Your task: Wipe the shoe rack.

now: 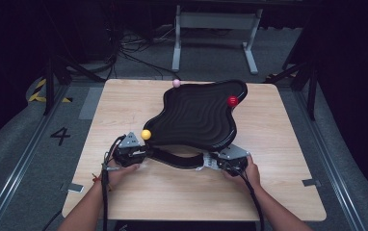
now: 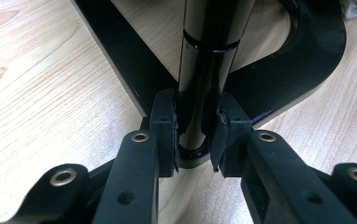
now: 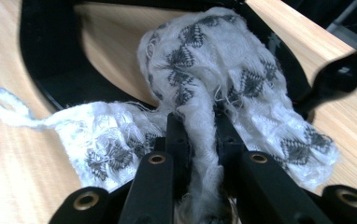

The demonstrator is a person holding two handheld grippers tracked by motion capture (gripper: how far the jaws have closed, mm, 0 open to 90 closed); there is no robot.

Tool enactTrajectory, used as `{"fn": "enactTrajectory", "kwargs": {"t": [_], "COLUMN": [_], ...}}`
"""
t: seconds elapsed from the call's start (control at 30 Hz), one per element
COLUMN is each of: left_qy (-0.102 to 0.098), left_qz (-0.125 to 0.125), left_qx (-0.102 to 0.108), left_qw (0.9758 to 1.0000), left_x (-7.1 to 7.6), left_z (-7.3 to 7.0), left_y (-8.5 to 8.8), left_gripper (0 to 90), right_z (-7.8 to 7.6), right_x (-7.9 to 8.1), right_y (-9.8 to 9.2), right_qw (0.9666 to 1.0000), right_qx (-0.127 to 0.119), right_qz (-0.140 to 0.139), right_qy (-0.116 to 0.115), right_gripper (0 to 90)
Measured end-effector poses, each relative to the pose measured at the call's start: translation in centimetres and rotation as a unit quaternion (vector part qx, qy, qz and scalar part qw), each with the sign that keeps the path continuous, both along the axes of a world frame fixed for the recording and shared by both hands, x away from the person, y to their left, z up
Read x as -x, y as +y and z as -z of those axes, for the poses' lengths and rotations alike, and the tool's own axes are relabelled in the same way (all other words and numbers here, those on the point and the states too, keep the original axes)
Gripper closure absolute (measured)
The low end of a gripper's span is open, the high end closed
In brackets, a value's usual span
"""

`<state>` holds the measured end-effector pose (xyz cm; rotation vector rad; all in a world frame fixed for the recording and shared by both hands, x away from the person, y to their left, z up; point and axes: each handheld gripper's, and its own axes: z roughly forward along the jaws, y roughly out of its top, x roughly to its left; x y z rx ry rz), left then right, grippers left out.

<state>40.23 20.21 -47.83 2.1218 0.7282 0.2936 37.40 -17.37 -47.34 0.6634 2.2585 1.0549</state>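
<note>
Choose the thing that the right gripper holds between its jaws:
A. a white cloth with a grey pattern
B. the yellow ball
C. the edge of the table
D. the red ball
A: in the right gripper view the right gripper is shut on a bunched white cloth with a grey pattern, which lies over the black tray's curved handle; the yellow ball and the red ball sit at the tray's rim, apart from it.

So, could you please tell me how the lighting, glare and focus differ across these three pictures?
High view: the wooden table is evenly lit, surroundings fall into darkness, and the black wavy tray shows soft sheen. Left gripper view: bright streaks of glare run down the glossy black post, and the near jaws look slightly soft. Right gripper view: the white patterned cloth is bright, blurring close to the lens.
</note>
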Motion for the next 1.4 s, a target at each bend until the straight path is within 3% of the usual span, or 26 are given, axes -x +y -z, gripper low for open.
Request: {"fn": "enactTrajectory", "kwargs": {"t": [0.17,0.37,0.73,1.17,1.4], "left_qy": [0.001,-0.001,0.002,0.001,0.003], "left_qz": [0.0,0.008,0.015,0.016,0.013], "left_qx": [-0.001,-0.003,0.001,0.001,0.002], "left_qw": [1.0,1.0,0.9999,0.9999,0.9999], "left_x": [0.0,0.0,-0.1,-0.1,0.0], "left_z": [0.0,0.0,0.0,0.0,0.0], "left_y": [0.0,-0.1,-0.3,-0.3,-0.3], "left_gripper": [73.2,73.4,73.5,73.5,73.5], "right_z": [0.0,0.0,0.0,0.2,0.1], "right_x": [0.7,0.8,0.3,-1.3,-1.1], "right_y": [0.8,0.9,0.3,-2.3,-2.1], "right_qw": [0.9998,0.9998,0.9998,0.9981,0.9992], "right_qx": [0.0,0.011,0.02,0.024,0.011], "right_qz": [-0.019,-0.019,0.0,0.056,0.038], "right_qy": [0.002,-0.003,-0.009,-0.005,-0.008], "right_gripper": [80.4,80.5,80.6,80.5,80.6]}}
